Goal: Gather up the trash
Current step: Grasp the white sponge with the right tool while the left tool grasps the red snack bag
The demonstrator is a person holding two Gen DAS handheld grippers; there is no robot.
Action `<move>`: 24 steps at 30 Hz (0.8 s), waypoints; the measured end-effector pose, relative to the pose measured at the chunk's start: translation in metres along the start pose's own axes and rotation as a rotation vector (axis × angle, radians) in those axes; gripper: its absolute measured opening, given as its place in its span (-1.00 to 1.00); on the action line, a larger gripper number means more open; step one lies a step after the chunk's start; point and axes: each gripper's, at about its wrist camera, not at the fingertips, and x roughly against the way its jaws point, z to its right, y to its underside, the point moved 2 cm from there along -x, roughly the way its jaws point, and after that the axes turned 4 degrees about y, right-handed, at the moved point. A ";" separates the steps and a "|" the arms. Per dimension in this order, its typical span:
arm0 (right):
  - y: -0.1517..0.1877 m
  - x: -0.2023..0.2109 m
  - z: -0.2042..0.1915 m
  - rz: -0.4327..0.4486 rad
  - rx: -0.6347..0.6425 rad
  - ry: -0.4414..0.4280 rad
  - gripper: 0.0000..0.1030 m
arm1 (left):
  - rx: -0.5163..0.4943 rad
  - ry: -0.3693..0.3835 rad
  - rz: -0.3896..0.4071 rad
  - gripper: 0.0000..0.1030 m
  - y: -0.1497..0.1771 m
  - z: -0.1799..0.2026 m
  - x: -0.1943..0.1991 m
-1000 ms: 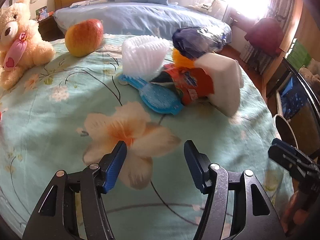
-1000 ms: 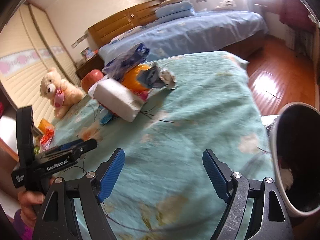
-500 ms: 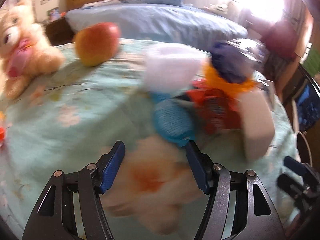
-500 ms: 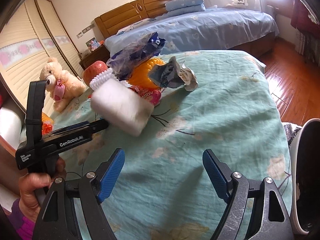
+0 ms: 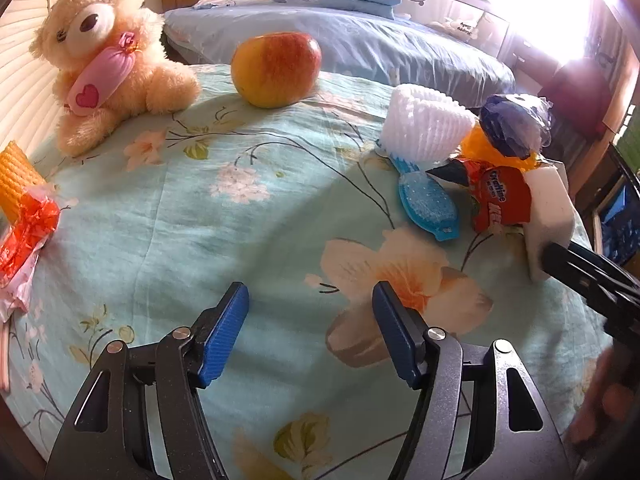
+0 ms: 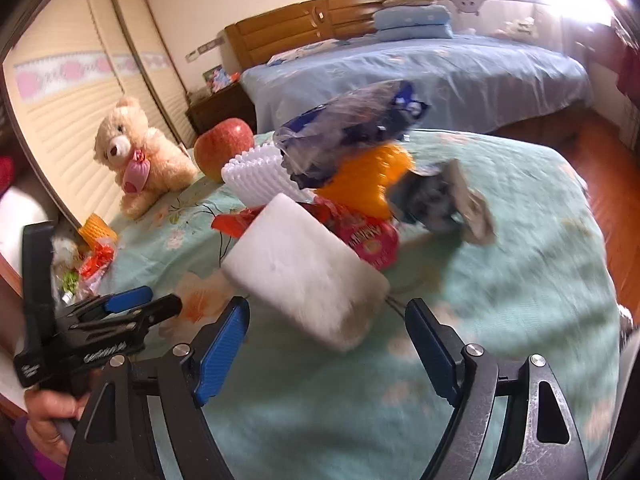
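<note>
A heap of trash lies on the floral bedspread: a white foam block (image 6: 304, 272), a red snack wrapper (image 5: 500, 200), a white foam fruit net (image 5: 424, 128), a blue plastic bag (image 6: 352, 124), an orange net (image 6: 368, 184) and a crumpled grey wrapper (image 6: 440, 200). My right gripper (image 6: 328, 312) is open, and the foam block's near corner sits just in front of its fingertips without touching them. My left gripper (image 5: 310, 296) is open over bare bedspread, left of the heap. More wrappers (image 5: 24, 224) lie at the bed's left edge.
A blue brush (image 5: 428, 200) lies beside the heap. An apple (image 5: 276, 68) and a teddy bear (image 5: 108, 56) sit farther back. A second bed (image 6: 420, 68) stands behind, with wooden floor (image 6: 608, 160) to the right. A hand (image 6: 48, 408) holds the left gripper (image 6: 132, 308).
My right gripper has closed in on the heap, so the foam block looms larger and the bin at right has left view. My left gripper has swung left, bringing the teddy bear and edge wrappers into view.
</note>
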 end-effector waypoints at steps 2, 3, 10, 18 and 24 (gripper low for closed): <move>-0.002 -0.009 0.001 -0.019 -0.001 0.010 0.25 | -0.007 0.024 -0.004 0.28 -0.001 0.004 0.000; -0.002 -0.011 0.002 -0.026 -0.009 0.011 0.24 | -0.014 0.034 -0.007 0.28 -0.001 0.007 -0.001; 0.012 0.021 0.021 -0.017 -0.064 0.058 0.22 | -0.076 0.134 -0.017 0.29 -0.003 0.043 -0.007; 0.026 0.038 0.048 -0.033 -0.109 0.132 0.23 | -0.051 0.221 0.018 0.29 -0.030 0.079 -0.017; 0.024 0.038 0.055 -0.026 -0.132 0.105 0.22 | -0.005 0.229 0.039 0.03 -0.050 0.088 -0.032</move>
